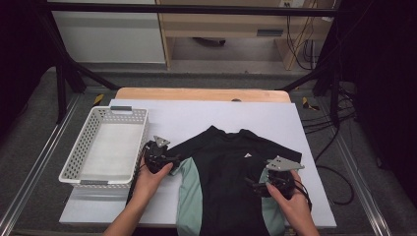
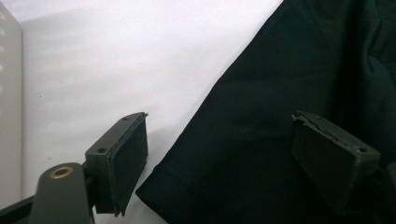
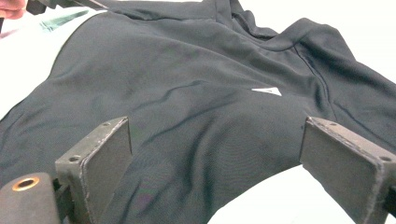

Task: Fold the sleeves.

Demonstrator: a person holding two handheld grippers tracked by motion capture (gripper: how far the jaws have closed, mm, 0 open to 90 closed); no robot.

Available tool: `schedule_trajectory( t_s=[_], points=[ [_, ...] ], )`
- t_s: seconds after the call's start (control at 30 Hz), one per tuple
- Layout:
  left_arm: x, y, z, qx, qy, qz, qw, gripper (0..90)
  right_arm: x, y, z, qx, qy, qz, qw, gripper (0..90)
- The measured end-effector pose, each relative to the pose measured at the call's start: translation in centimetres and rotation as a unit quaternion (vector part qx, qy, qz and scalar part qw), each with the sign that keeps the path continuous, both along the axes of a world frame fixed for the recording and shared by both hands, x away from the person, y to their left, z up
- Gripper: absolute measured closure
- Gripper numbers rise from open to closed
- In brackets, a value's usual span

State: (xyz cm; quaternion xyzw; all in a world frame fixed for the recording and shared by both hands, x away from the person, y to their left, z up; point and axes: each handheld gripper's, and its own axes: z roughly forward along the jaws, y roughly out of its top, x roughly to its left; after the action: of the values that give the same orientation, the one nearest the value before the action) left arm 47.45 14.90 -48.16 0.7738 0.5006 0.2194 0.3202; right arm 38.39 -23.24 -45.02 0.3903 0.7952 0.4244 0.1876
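Observation:
A black short-sleeved shirt (image 1: pixel 223 172) with mint-green side panels (image 1: pixel 189 196) lies flat on the white sheet, collar toward the far side. A small white logo (image 1: pixel 248 156) marks its chest. My left gripper (image 1: pixel 169 158) sits at the shirt's left sleeve. In the left gripper view its jaws (image 2: pixel 219 126) stand apart with the black sleeve hem (image 2: pixel 187 186) between them, the pads not pressing on it. My right gripper (image 1: pixel 255 184) is over the shirt's right side. In the right gripper view it (image 3: pixel 215 130) is open above the black cloth (image 3: pixel 187 70), near the logo (image 3: pixel 267 91).
A white perforated basket (image 1: pixel 118 112) stands on the left of the sheet, close to my left gripper. The white sheet (image 1: pixel 196 115) covers a wooden table (image 1: pixel 201 94). Dark frame bars and cables run along the right side and behind.

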Motion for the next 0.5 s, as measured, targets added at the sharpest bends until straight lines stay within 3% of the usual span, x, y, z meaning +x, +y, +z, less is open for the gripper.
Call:
schedule_trajectory(
  t_s=[0.07,0.27,0.5],
  points=[
    [-0.04,0.10,-0.10,-0.013,0.002,0.004,0.9999,19.9,-0.01,-0.01,-0.01,-0.001,-0.001,0.001,1.0000,9.8],
    [-0.26,0.11,0.03,-0.009,0.000,0.004,0.9999,25.1,0.02,-0.07,-0.04,-0.002,-0.001,0.001,1.0000,9.8],
    [-0.99,-0.44,0.21,-0.013,-0.007,-0.021,0.9997,55.9,0.01,0.01,-0.10,-0.005,0.001,0.002,1.0000,9.8]
  ],
)
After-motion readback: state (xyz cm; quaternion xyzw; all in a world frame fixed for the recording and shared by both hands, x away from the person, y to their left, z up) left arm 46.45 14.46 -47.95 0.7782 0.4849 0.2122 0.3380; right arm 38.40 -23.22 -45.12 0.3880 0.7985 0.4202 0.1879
